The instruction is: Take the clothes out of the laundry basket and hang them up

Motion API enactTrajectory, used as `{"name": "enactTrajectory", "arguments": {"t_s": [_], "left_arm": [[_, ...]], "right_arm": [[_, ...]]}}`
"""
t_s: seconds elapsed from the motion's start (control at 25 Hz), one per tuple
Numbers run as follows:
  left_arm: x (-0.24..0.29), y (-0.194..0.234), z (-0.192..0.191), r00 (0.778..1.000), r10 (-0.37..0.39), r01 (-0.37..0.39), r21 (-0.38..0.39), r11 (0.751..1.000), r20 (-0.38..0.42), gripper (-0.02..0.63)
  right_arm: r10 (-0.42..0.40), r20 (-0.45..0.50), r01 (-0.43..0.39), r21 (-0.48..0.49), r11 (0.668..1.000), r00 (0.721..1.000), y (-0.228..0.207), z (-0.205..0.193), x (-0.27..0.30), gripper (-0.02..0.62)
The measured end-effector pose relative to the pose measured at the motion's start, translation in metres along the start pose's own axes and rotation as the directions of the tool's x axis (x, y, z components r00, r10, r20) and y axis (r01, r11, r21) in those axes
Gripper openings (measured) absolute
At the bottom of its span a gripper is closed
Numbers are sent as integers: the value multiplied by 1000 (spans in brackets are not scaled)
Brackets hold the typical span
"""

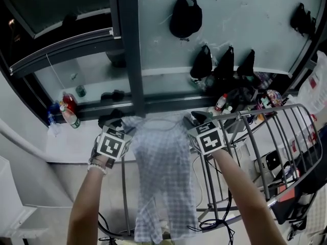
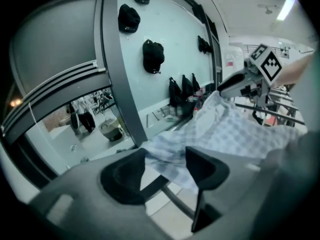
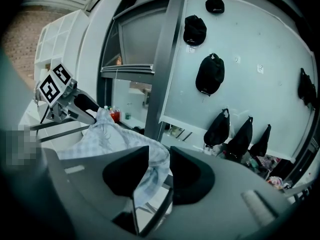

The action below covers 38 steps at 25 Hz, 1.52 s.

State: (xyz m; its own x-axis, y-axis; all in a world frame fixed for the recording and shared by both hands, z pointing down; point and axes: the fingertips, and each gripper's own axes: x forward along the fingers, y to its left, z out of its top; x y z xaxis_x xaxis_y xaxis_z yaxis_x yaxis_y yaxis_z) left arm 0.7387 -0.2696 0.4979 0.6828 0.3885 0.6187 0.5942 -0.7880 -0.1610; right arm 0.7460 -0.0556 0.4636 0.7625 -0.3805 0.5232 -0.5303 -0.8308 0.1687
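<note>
Hanging in progress, first item nearly placed. A pale checked cotton garment (image 1: 164,172) is draped over the top rail of the grey metal drying rack (image 1: 265,109) and hangs down the centre of the head view, reaching the lower edge of the frame. The left tool (image 2: 165,171), at the garment's upper left corner, has its jaws wide apart; an edge of the cloth lies between and beyond them, and neither pad presses on it. The right tool (image 3: 159,171), at the upper right corner, has its jaws moderately parted; a fold of the garment passes through the gap and hangs below it, apparently loose rather than pinched. By this evidence the garment is already carried by the rail and both tools have let it go. What is left is to draw the tools clear and fetch further clothes. The laundry basket appears in no view, so how much clothing is left cannot be told.
</note>
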Motion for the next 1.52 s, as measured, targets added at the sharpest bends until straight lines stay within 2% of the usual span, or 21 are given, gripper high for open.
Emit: {"name": "enactTrajectory", "arguments": {"t_s": [0.12, 0.28, 0.52, 0.76, 1.08, 1.28, 1.52], "left_arm": [[-1, -3, -2, 1000, -16, 16, -2, 1000, 2, 252], [-5, -7, -6, 999, -35, 35, 6, 999, -1, 296], [-16, -17, -13, 999, -46, 46, 10, 999, 10, 296], [-49, -25, 2, 993, 11, -12, 9, 1000, 119, 205], [-126, -52, 14, 963, 99, -96, -23, 995, 252, 163], [-189, -81, 11, 947, 143, -142, -25, 990, 287, 166], [-277, -133, 0, 919, 199, -184, -76, 980, 339, 169]], "right_arm": [[0, 3, 0, 3, 1000, 1000, 2, 0, 0, 118], [4, 6, -4, -2, 1000, 1000, 7, 3, -2, 118], [13, 14, -13, 0, 1000, 1000, 12, 3, -11, 118], [24, 60, -22, -34, 999, 998, 27, 13, -32, 118], [73, 162, -66, -44, 997, 984, 69, 29, -90, 117], [105, 217, -95, -55, 994, 970, 101, 33, -148, 117], [161, 293, -132, -116, 984, 942, 146, 27, -234, 117]]}}
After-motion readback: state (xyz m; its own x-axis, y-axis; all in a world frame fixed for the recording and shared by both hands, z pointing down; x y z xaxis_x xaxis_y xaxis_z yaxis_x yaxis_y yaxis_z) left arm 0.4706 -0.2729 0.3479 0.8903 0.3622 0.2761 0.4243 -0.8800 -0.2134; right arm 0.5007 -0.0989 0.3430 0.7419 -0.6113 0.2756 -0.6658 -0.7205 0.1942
